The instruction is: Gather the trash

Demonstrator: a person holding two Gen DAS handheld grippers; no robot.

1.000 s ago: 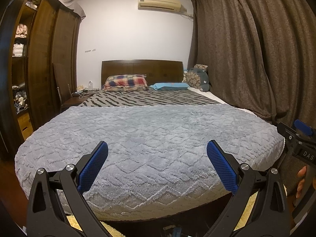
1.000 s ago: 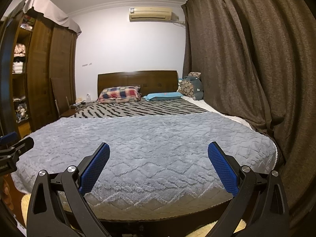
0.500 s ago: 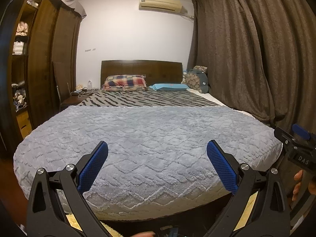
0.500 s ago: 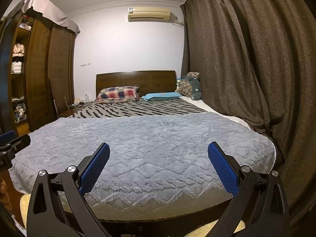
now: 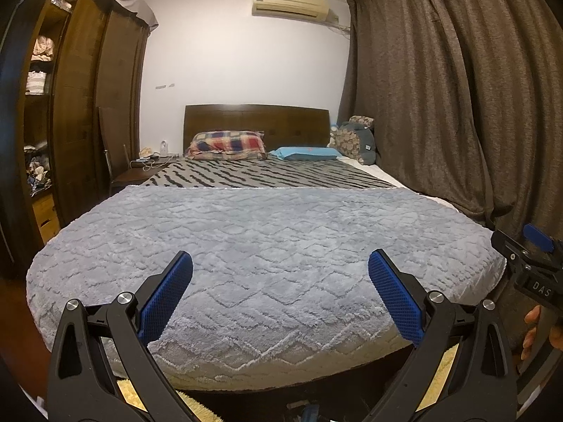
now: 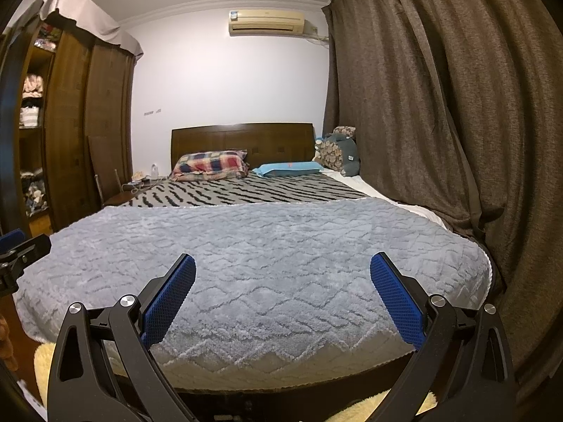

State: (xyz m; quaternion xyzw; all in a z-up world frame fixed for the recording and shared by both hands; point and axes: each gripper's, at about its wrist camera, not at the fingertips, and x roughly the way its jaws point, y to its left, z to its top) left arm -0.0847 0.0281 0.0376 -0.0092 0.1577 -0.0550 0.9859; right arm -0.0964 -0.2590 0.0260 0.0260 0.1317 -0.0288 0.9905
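**Both claws wide over the bed**

I cannot see any trash. My left claw (image 5: 280, 293) and right claw (image 6: 282, 295) gape empty above the grey blanket (image 5: 267, 246). Only the left view shows my hand (image 5: 533, 330).

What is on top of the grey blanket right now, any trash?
Nothing lies on the grey blanket; no trash shows. It covers the striped cover's near part and the mattress, so anything beneath is hidden.
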